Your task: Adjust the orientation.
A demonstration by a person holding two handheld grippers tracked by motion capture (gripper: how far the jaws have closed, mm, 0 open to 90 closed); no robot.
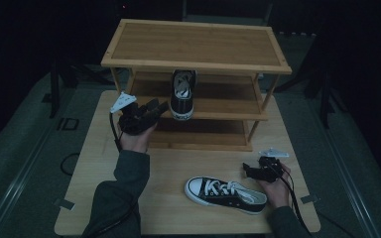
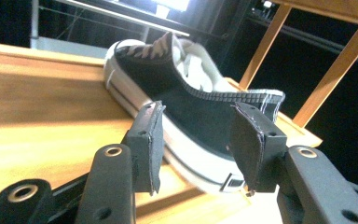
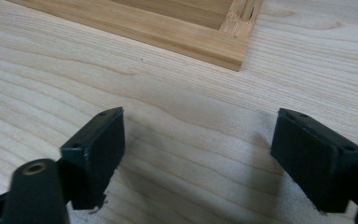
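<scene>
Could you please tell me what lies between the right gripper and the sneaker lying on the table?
Nothing: in the high view, bare table separates the right gripper from the sneaker, which lies just in front of that hand.

Matt black canvas sneaker (image 2: 191, 112) on smooth, varnished wooden shelf (image 2: 42, 107).

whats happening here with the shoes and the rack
A person is putting black sneakers onto a wooden shoe rack. One sneaker sits on the middle shelf, with the left tool open at its heel. The other sneaker lies on the table, beside the open, empty right tool.
</scene>
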